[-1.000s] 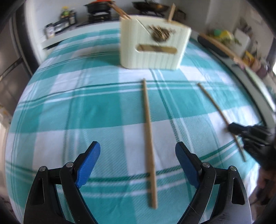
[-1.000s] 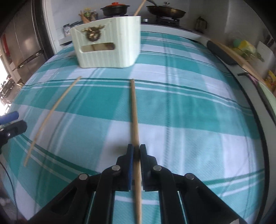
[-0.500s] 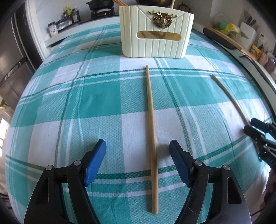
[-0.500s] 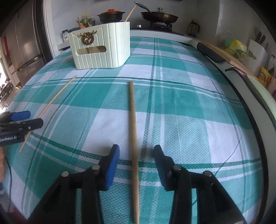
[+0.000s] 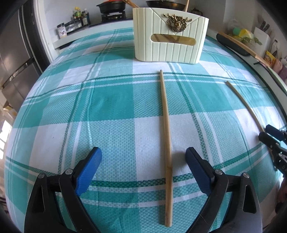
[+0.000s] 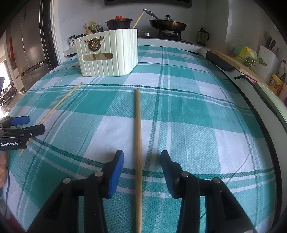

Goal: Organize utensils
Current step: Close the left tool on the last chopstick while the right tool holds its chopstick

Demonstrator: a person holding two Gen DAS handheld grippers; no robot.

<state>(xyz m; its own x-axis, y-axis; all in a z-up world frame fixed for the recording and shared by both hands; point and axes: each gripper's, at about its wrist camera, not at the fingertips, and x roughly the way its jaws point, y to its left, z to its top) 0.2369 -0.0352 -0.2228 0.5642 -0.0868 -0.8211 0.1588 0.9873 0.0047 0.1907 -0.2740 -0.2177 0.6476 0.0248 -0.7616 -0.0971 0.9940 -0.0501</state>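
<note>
Left wrist view: left hand-held gripper opening astride chopstick, right hand-held gripper released; off-centre closing could roll it away.

My grippers' pads are blue on black arms. Tablecloth: teal-and-white plaid. Chopsticks: tan wood. Holder: cream, gold emblem.

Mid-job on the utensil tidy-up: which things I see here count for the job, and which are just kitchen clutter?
For the job:
- chopstick between the left gripper fingers, jaws opening
- second chopstick between the open right gripper fingers
- cream utensil holder, chopsticks already inside

Lying about:
- frying pan
- red-lidded pot
- sauce bottles
- knife block
</note>
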